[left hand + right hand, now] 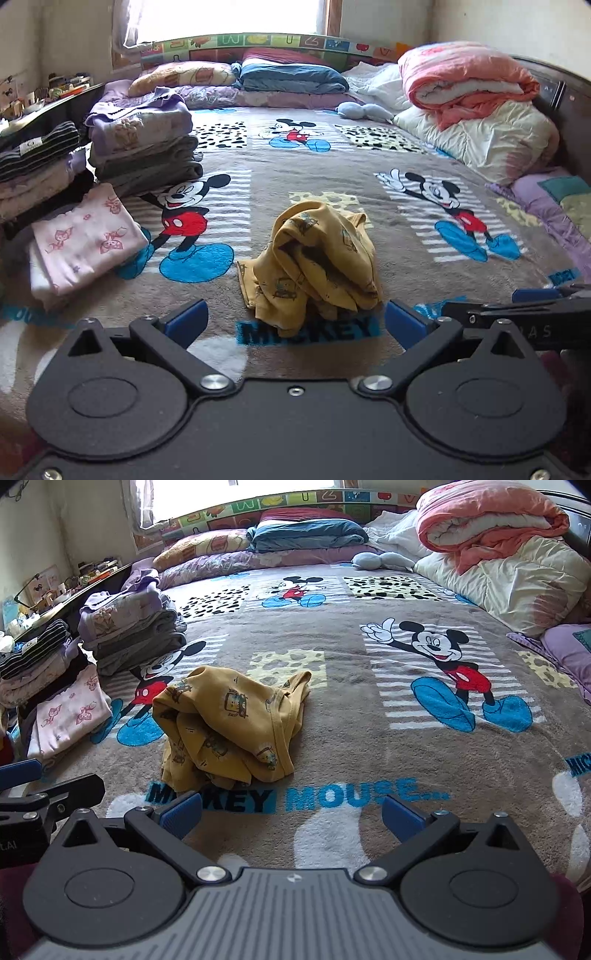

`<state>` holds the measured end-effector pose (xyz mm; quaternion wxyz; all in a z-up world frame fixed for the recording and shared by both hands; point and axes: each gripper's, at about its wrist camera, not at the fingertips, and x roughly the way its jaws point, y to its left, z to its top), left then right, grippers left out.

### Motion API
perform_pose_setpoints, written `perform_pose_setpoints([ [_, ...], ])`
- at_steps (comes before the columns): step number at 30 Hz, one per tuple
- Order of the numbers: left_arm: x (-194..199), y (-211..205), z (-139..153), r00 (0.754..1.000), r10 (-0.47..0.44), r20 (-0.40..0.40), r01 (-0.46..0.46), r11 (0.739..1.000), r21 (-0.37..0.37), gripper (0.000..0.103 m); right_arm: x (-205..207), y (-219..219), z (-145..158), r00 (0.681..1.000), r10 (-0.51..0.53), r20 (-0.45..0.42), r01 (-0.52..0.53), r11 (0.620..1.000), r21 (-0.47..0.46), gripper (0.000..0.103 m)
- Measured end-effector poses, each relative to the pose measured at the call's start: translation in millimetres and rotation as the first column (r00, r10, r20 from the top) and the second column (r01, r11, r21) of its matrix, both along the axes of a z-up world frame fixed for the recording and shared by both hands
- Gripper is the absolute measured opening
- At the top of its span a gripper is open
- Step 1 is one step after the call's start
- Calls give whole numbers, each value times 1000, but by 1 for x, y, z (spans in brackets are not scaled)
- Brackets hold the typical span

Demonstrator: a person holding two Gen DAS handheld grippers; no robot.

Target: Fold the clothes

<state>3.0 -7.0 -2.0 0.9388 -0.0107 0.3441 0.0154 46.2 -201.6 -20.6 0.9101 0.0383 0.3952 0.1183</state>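
Observation:
A crumpled yellow garment (314,258) (229,731) with small printed cartoon figures lies in a heap on the Mickey Mouse blanket (332,177) (351,720). My left gripper (295,325) hovers just short of the heap, jaws wide open, nothing between the blue pads (188,321). My right gripper (291,816) is also open and empty; the garment lies ahead of it and to the left. The right gripper's body shows at the right edge of the left wrist view, and the left gripper's at the left edge of the right wrist view.
Stacks of folded clothes (144,147) (133,627) and a folded pink top (85,240) (70,712) line the bed's left side. Pillows (291,77), a pink quilt (469,81) (491,520) and a white duvet (491,140) crowd the far and right sides.

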Motion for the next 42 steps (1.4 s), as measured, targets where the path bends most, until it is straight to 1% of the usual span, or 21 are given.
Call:
perform_pose_setpoints([
  [3,2,-1,-1,999,-35,-3,35,998,-43,103,0,0,0,1000,1,-10,-1,1000,1,103],
  [9,1,-1,-3,998,-65,-14,64,997,-46,103,-1,1,-1,1000,9,-4,-9,1000,0,103],
  [14,0,-3,-3,998,-61,-18,61,998,-29,103,-3,0,1,1000,20,6,-20,1000,10,103],
  [42,-1,-2,-3,998,-50,-23,49,998,-45,103,-4,-5,2,1000,22,21,-23,999,43,103],
])
